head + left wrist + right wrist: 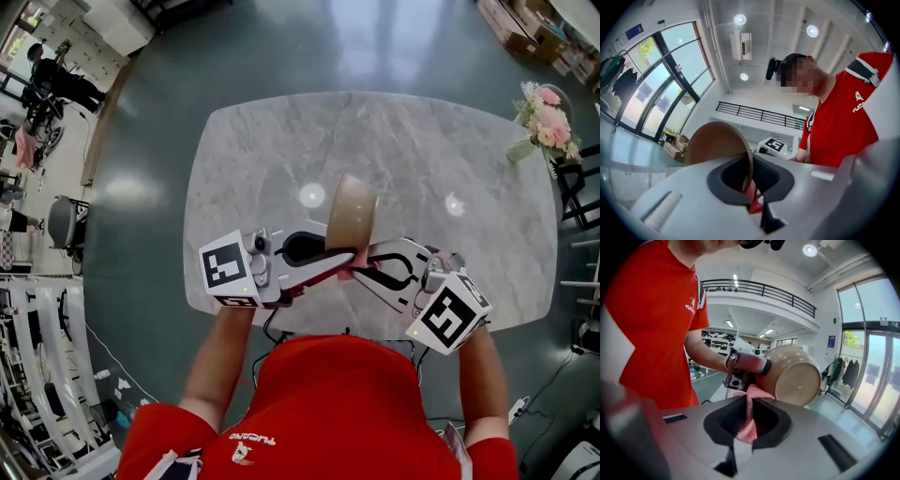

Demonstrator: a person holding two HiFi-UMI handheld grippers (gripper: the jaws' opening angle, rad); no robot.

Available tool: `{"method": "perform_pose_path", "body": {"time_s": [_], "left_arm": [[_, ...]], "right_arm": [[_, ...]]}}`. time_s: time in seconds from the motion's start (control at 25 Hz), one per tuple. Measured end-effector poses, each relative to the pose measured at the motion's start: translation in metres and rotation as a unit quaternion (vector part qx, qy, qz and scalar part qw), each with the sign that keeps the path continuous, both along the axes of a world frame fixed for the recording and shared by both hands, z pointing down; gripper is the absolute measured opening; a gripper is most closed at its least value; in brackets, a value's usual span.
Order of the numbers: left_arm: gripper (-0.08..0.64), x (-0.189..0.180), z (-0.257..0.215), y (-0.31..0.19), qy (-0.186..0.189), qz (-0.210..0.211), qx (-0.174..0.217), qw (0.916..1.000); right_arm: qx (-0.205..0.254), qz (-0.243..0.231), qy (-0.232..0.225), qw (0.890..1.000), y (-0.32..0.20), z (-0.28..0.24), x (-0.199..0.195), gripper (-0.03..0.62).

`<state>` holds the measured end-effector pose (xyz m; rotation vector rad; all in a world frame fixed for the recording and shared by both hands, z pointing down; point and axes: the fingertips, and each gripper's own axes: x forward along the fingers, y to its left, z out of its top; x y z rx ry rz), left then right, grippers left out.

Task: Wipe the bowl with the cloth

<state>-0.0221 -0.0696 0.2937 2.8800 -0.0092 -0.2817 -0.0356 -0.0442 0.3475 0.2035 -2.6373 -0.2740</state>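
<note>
A tan bowl (352, 217) is held tilted on its side above the near edge of the marble table (272, 159). My left gripper (328, 259) is shut on its rim; in the left gripper view the bowl (716, 144) has its wall between the jaws. My right gripper (364, 273) is shut on a pink cloth (348, 274), which presses against the bowl's lower side. In the right gripper view the cloth (748, 423) runs up from the jaws to the bowl (797, 376), next to the left gripper (747, 363). A bit of cloth (753, 200) shows under the bowl.
A bunch of pink flowers (544, 117) lies at the table's far right corner. A dark chair (577, 187) stands just beyond it. Cardboard boxes (516, 23) sit on the floor at the back right. My red-shirted torso is close to the table's near edge.
</note>
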Motion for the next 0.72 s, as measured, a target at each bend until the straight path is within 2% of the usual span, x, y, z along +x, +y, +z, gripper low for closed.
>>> {"method": "perform_pose_path", "body": {"time_s": [0.12,0.32,0.52,0.6,0.72], "left_arm": [[0.011,-0.001,-0.001,0.001,-0.005,-0.001,0.004,1.0000],[0.011,-0.004,0.000,0.001,-0.001,-0.009,-0.002,1.0000],[0.011,-0.002,0.001,0.000,-0.016,-0.013,0.007,0.9998],[0.011,-0.004,0.001,-0.002,-0.015,-0.018,0.005,0.9997],[0.011,-0.004,0.002,-0.004,-0.017,-0.025,0.005,0.9995]], "right_arm": [[-0.009,-0.008,-0.005,1.000,0.006,-0.002,-0.001,0.020],[-0.013,-0.023,-0.068,0.997,0.013,-0.031,-0.006,0.020],[-0.027,-0.031,-0.076,0.996,0.017,-0.033,-0.001,0.020],[-0.035,-0.036,-0.101,0.994,0.019,-0.045,0.001,0.020],[-0.066,-0.012,-0.145,0.987,0.012,-0.056,0.007,0.020]]}}
